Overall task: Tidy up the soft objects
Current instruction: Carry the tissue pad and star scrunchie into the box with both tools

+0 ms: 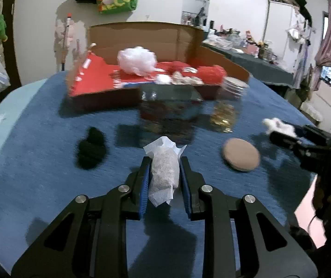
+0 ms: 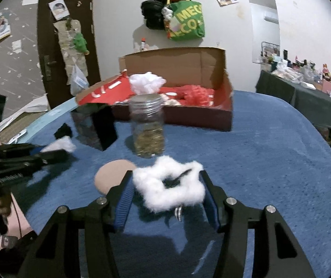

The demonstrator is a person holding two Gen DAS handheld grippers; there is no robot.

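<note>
While the cardboard box waits open at the back of the blue cover, the left hand-held gripper is clamped narrow on a mesh-wrapped bundle, raised clear, likely for carrying boxward. Right hand-held gripper stands half-wide, its pads pressing a fluffy white scrunchie from both sides; grip looks light, probably to spare the fluff. Short of the box, a black knit piece and tan round pad lie unsorted, with a jar between pad and box.
</note>
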